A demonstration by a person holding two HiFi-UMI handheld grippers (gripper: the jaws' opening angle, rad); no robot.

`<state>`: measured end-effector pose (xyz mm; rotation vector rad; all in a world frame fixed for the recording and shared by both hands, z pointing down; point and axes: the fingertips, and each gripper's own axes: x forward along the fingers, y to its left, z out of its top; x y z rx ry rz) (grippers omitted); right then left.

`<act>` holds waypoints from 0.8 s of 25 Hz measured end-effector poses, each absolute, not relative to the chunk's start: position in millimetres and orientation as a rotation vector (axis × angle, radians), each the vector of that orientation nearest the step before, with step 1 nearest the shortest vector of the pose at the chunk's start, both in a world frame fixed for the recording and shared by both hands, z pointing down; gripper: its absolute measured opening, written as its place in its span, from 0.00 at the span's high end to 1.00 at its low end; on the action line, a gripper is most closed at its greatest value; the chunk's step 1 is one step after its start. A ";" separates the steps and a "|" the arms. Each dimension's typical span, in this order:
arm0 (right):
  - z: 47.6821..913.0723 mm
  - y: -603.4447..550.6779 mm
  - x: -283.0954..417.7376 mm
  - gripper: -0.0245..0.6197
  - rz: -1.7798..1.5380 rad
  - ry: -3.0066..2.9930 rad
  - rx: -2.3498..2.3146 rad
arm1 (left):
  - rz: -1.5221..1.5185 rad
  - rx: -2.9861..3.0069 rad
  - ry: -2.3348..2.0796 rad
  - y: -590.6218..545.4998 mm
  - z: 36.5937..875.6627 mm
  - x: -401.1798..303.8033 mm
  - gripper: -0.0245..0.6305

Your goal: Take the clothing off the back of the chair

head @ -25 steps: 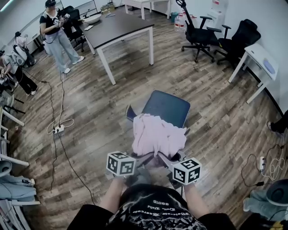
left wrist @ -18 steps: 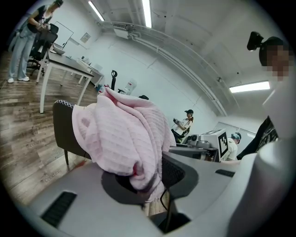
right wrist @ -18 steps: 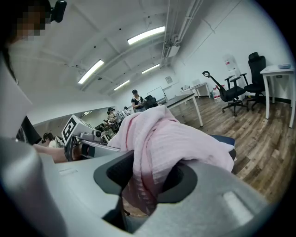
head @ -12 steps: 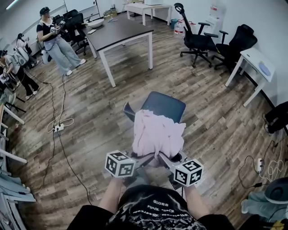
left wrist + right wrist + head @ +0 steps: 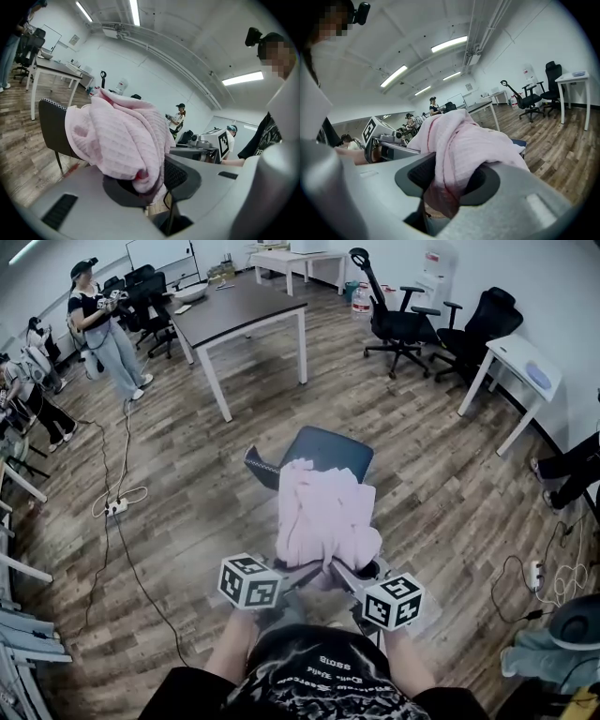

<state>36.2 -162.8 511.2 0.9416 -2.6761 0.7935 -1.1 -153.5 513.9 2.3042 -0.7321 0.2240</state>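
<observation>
- Two tools, one in each hand. The left tool [image 5: 149, 183] and the right tool [image 5: 450, 180] are each clamped on a fold of the same cloth, side by side and close to the person's body.
- One pink waffle-knit garment [image 5: 323, 512] hangs bunched from both tools and stretches away over the chair. Whether it touches the backrest I cannot tell.
- One dark chair with a blue-grey seat [image 5: 330, 448] stands just beyond, on the wooden plank floor [image 5: 206, 521].
- Only the gripper views show the pads biting the cloth. Only the head view shows the garment's whole spread over the chair.
- Farther off are one dark-topped table with white legs [image 5: 239, 306], two black office chairs [image 5: 398, 324] and three people [image 5: 94, 324] at the left.
</observation>
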 end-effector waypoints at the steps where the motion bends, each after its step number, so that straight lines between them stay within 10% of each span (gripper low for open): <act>1: 511.7 -158.9 40.2 0.74 0.795 -2.673 0.945 | 0.225 2.304 -0.724 -149.7 514.4 2.9 0.81; 20: 519.1 -99.2 64.2 0.74 0.812 -2.636 0.996 | 0.217 2.276 -0.628 -92.0 523.7 27.2 0.81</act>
